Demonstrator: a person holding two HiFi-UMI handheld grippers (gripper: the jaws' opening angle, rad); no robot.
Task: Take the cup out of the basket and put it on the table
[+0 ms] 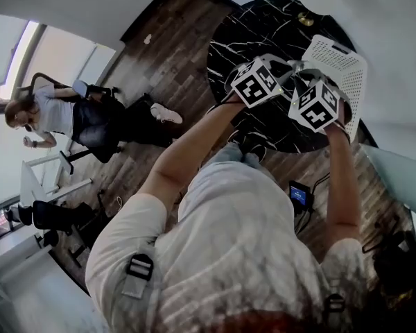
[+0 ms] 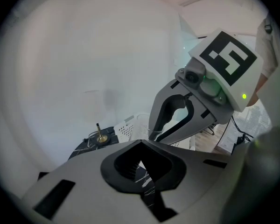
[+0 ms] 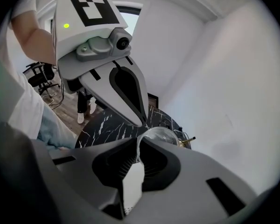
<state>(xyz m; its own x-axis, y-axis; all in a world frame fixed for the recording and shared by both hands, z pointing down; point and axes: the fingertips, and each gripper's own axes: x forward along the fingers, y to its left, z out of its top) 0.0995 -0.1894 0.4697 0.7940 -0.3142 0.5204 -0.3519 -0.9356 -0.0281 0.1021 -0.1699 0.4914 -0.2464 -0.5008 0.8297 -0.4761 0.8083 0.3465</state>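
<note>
- The right gripper has its jaws drawn almost fully together, with only a thin slit left between the dark ribbed pads.
- In that slit sits the thin clear wall of the cup, so the gripper has hold of the cup by its edge.
- The rounded glass body of the cup bulges out just past the jaw tips, on their far side.
- The basket shows as a white perforated strip through the gap lower down between the jaws. It lies directly beneath the right gripper and the cup.
- I cannot tell whether the cup's base is touching the basket or hanging free of it.
- In the head view the right gripper's marker cube sits over the near edge of the basket. The basket itself stands on the black marbled table.
- The left gripper is closed, its tips meeting, and nothing is caught in it. Only the veined table top shows through the hollow behind its tips.
- The left gripper hovers just beside the basket, over bare table, with its jaws angled toward the basket.
- In the left gripper view the right gripper's jaws reach down to the basket's rim. The cup cannot be made out from there.
- A small brass stand is on the table beyond the basket, apart from it.
- A seated person is well away from the basket, across the wooden floor.
</note>
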